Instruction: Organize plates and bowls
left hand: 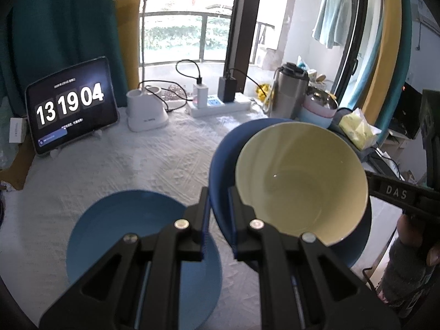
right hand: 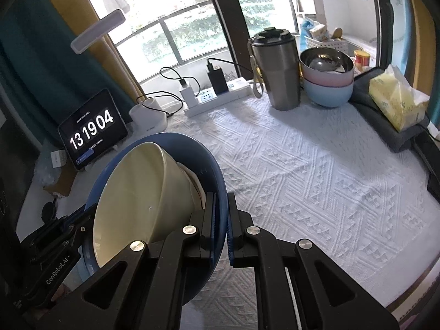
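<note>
A dark blue plate [left hand: 224,162] with a cream bowl [left hand: 299,181] resting in it is held tilted in the air above the table. My left gripper [left hand: 219,214] is shut on the plate's left rim. My right gripper [right hand: 222,220] is shut on the opposite rim of the same plate [right hand: 211,162], with the cream bowl [right hand: 143,192] leaning inside. A second, lighter blue plate [left hand: 123,231] lies flat on the white tablecloth below and left of my left gripper. The right gripper's body [left hand: 398,192] shows in the left wrist view.
A tablet clock [left hand: 71,107], a white desk lamp [left hand: 145,110] and a power strip [left hand: 220,104] stand along the back. A steel tumbler [right hand: 277,71], stacked pastel bowls [right hand: 327,82] and a yellow tissue pack [right hand: 396,101] stand at the back right on the tablecloth [right hand: 316,170].
</note>
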